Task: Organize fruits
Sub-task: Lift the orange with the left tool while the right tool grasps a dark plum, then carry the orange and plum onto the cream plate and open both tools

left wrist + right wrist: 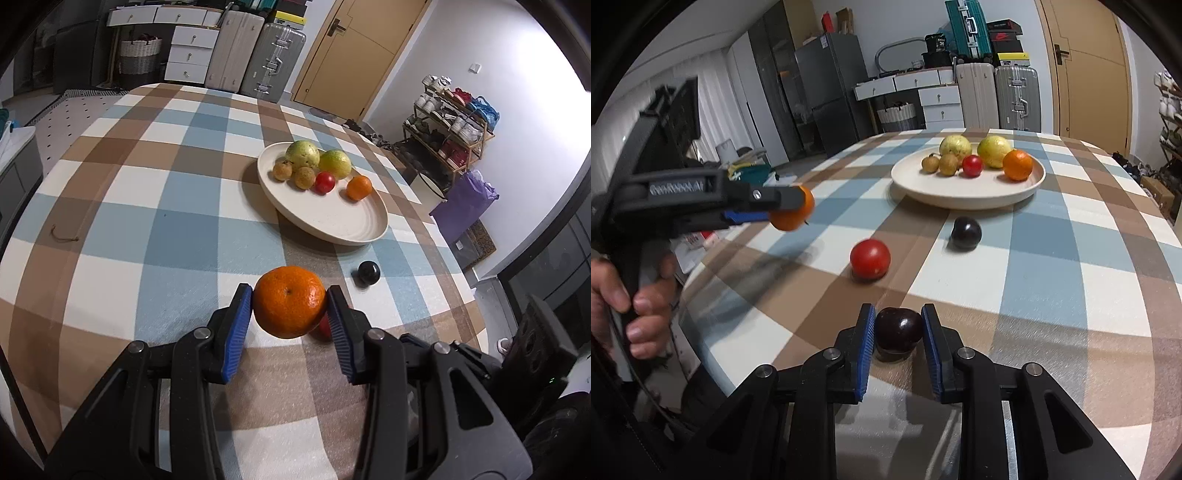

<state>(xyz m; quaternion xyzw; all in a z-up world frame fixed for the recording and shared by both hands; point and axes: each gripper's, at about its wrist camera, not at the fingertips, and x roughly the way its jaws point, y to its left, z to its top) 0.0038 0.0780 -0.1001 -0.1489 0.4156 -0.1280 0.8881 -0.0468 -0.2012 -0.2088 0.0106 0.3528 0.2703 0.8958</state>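
Left wrist view showed the left gripper (290,301) squeezing an orange (289,301) tight between its blue pads, lifted above the checked tablecloth (155,229). Farther back sat a cream plate (343,225) with two green fruits, two small brown ones, a red one and a little orange. A dark plum (369,272) lay just in front of the plate. The right gripper (898,328) had both pads against another dark plum (898,328) that rested on the cloth. A red tomato (870,257) lay nearby
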